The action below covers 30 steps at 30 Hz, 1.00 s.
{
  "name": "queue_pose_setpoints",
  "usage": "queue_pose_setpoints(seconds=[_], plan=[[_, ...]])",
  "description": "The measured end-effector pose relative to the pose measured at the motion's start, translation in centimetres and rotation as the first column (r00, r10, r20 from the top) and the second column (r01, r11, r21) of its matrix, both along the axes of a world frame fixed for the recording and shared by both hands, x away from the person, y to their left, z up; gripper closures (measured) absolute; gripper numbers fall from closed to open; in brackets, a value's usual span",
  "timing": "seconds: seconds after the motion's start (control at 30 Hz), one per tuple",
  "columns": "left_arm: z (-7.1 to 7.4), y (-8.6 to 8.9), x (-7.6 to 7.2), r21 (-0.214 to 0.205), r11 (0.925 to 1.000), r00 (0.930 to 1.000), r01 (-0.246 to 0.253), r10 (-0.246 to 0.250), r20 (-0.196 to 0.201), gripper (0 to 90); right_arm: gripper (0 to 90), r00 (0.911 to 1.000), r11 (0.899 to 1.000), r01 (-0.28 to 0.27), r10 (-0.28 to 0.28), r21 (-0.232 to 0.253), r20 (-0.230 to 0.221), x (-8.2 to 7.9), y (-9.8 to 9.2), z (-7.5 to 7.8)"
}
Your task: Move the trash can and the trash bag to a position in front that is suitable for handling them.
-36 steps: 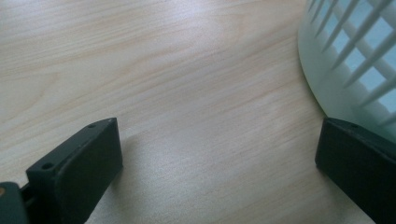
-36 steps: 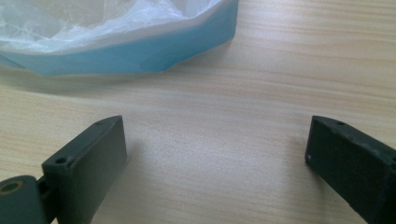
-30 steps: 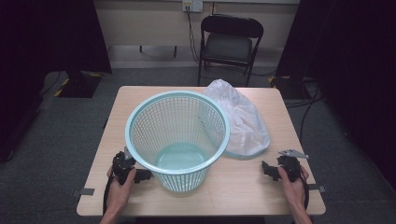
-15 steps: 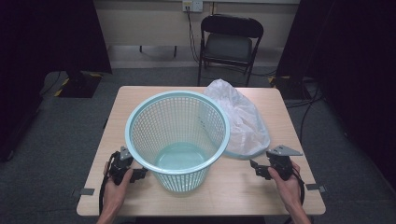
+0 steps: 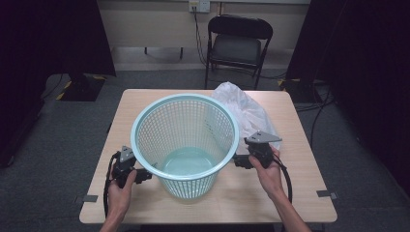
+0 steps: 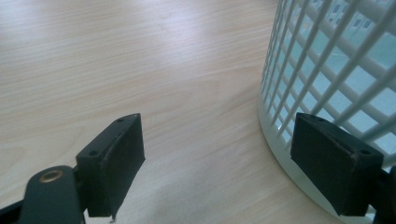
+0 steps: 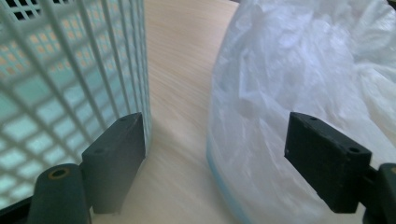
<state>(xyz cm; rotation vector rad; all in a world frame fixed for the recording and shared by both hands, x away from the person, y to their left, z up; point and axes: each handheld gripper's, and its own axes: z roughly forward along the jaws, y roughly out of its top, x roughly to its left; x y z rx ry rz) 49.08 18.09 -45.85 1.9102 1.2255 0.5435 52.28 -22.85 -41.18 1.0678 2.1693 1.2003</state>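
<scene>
- Nearest, at the lower left of the high view, the left gripper (image 5: 144, 176) sits low on the table (image 5: 300, 193), its tips pointing at the foot of the mesh basket (image 5: 186, 145); a hand (image 5: 118, 193) holds it from below.
- Seen in the left gripper view, its jaws stand wide apart with nothing between them but bare wood; the right-hand jaw is just beside the basket wall (image 6: 336, 70), seemingly ready to steady or pinch it.
- At the lower right of centre in the high view, the right gripper (image 5: 240, 162) is held higher, level with the basket's upper wall, close to its rim.
- Its own view shows the jaws spread wide and empty: the left-hand jaw is next to the basket mesh (image 7: 70, 70), the right-hand jaw in front of the crumpled white plastic bag (image 7: 317, 70). I judge it is aimed into the gap so it can take hold of the bag's near edge.
- The basket stands upright at the table's centre, empty, its opening free, likely so that the bag can line it.
- Behind and to the right of the basket, the bag (image 5: 246, 108) lies loosely heaped on the table, touching or nearly touching the basket's far side.
- Farthest, at the top centre of the frame, a folding chair (image 5: 237, 46) stands beyond the table.
</scene>
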Motion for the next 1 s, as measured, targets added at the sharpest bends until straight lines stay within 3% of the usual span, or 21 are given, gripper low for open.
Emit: queue_pose_setpoints(seconds=[0.17, 0.27, 0.4, 0.73, 0.87, 1.0], plan=[[-0.1, -0.6, 0.5, 0.005, 0.9999, 0.9999, 0.016, -0.016, 0.002, 19.9, 24.1, 1.0, 1.0, -0.007, 0.006, 0.028, 0.002, 1.0, 1.0, 0.1], [-0.1, -1.1, 0.3, 0.015, 0.9995, 0.9993, 0.027, -0.028, 0.024, 27.6, 26.3, 1.0, 1.0, -0.006, 0.006, 0.026, 0.001, 0.8, 0.9, 0.1], [0.0, -1.6, -0.1, 0.019, 0.9982, 0.9981, 0.057, -0.058, 0.023, 32.1, 26.3, 0.9996, 1.0, -0.029, 0.029, 0.006, 0.006, -0.2, 0.3, 0.3], [0.0, -2.1, -1.0, -0.011, 0.9928, 0.9928, 0.119, -0.119, 0.01, 31.9, 26.5, 0.9971, 0.997, -0.076, 0.076, 0.015, 0.007, -3.0, -1.3, 0.4], [-0.2, -1.8, -1.8, -0.035, 0.9893, 0.9899, 0.142, -0.142, 0.001, 28.9, 23.5, 0.9926, 0.993, -0.12, 0.121, 0.007, -0.011, -4.1, -1.5, 0.1], [-0.3, -1.5, -1.9, -0.049, 0.9879, 0.989, 0.147, -0.148, -0.008, 26.0, 22.4, 0.9912, 0.991, -0.131, 0.131, 0.016, -0.018, -4.3, -1.6, 0.0]])
